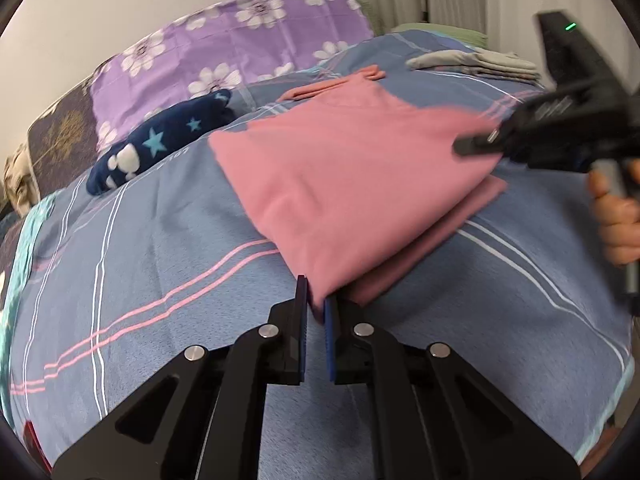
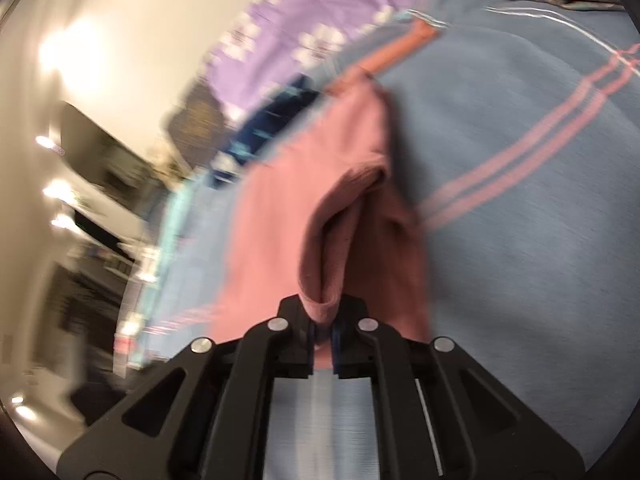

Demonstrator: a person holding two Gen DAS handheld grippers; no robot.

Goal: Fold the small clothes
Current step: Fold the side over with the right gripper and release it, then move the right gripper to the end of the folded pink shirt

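A pink garment [image 1: 344,176] lies partly folded on the blue striped bedsheet [image 1: 160,248]. My left gripper [image 1: 318,300] is shut on the garment's near corner, the cloth pinched between its blue pads. In the left wrist view the right gripper [image 1: 480,145] reaches in from the right onto the garment's far edge, held by a hand [image 1: 618,220]. In the blurred right wrist view my right gripper [image 2: 323,322] is shut on a bunched fold of the pink garment [image 2: 304,200], which rises lifted from its jaws.
A navy cloth with stars [image 1: 160,140] lies left of the garment. A purple flowered pillow [image 1: 224,40] sits behind. A grey folded pile [image 1: 476,62] rests at the far right of the bed. A thin pink piece [image 1: 332,84] lies beyond the garment.
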